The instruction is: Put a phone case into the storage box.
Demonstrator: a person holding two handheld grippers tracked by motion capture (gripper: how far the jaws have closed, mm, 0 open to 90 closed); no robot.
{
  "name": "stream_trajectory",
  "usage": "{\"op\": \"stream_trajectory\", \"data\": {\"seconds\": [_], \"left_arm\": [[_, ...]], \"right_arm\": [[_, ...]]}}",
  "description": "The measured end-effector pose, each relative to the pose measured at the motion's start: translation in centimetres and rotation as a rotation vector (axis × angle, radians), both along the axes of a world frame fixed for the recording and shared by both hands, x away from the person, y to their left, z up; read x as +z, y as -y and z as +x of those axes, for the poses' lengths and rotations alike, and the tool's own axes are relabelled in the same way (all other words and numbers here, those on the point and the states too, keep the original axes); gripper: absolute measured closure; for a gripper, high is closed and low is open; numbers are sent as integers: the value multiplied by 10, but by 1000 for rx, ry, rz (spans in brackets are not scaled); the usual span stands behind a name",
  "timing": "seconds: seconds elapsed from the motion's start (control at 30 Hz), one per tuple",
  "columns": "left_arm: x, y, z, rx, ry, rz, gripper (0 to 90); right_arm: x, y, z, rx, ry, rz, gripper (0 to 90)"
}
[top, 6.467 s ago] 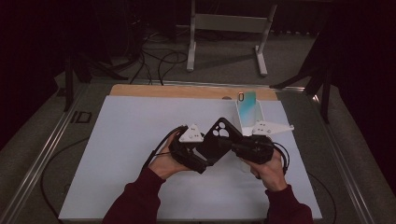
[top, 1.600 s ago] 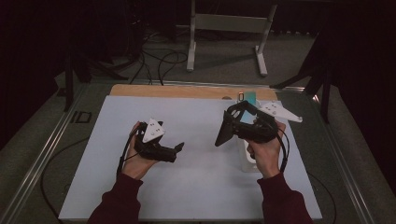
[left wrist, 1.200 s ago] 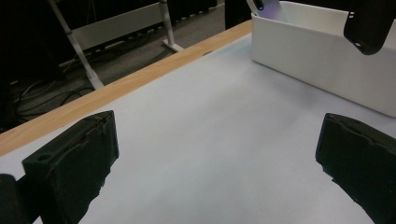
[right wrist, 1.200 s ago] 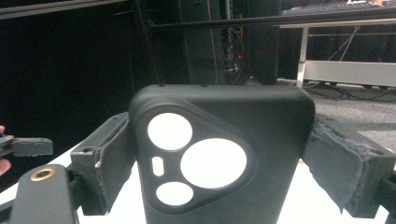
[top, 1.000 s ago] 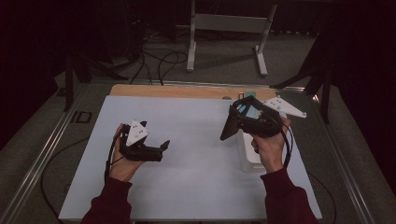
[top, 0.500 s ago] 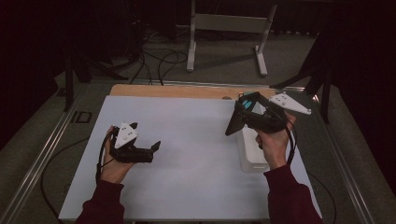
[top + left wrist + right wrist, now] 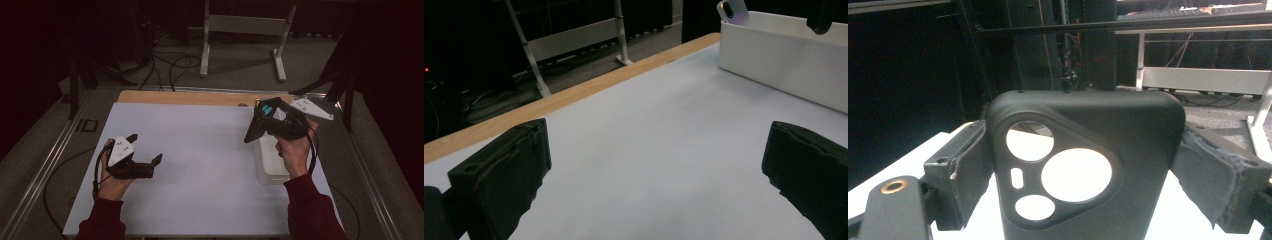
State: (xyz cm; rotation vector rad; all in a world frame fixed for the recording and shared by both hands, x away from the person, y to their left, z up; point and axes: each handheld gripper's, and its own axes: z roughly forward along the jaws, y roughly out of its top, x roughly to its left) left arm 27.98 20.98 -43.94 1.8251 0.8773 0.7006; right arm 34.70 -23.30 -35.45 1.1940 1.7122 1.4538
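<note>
Bin [image 7: 272, 170] of white plastic sits on the table [image 7: 200, 150] at its right side, under the right gripper [image 7: 272, 122]. In the left gripper view a phone [image 7: 734, 11] leans inside the bin at its far end, its top poking above the wall [image 7: 784, 60]; what else lies inside cannot be told. The right gripper holds a black phone case [image 7: 1083, 175] above the bin, its fingers [image 7: 955, 170] pinching the case's two long edges. In the right gripper view the case stands upright along the fingers, camera cut-outs at the upper end. In the high view it tilts down and to the left. The left gripper [image 7: 137, 162] rests low over the table's left part, well apart from the bin, fingers [image 7: 499, 175] spread wide with nothing between them.
</note>
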Motion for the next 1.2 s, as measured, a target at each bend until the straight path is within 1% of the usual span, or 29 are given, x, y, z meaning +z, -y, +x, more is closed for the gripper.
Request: {"op": "stream_trajectory", "data": {"seconds": [0.07,0.23,0.37,0.43,0.57,0.6,0.67,0.8,0.87,0.93,1.2], "left_arm": [[-2,-6,-3,2,4,-13,0],[-8,-15,-10,9,5,-18,0],[-15,-24,-15,30,0,-24,0],[-19,-29,-18,40,-3,-35,0],[-25,-35,-23,52,-4,-44,0],[-26,-35,-24,53,-4,-50,0],[-28,-37,-26,58,0,-49,0],[-30,-39,-27,61,-2,-44,0],[-32,-41,-27,66,-6,-53,0],[-33,-42,-27,70,-5,-54,0],[-34,-44,-29,79,-1,-62,0]], "right_arm": [[0,1,2,-5,-1,-5,135],[2,4,4,-21,5,-7,135],[4,8,7,-37,7,-8,135],[4,9,8,-44,5,-9,136],[4,10,11,-58,4,-11,136],[4,10,12,-62,4,-12,136],[3,10,14,-69,1,-15,135],[3,11,17,-85,-1,-16,135],[5,13,18,-89,2,-14,136],[6,14,19,-95,5,-16,136],[4,21,26,-136,1,-34,135]]}}
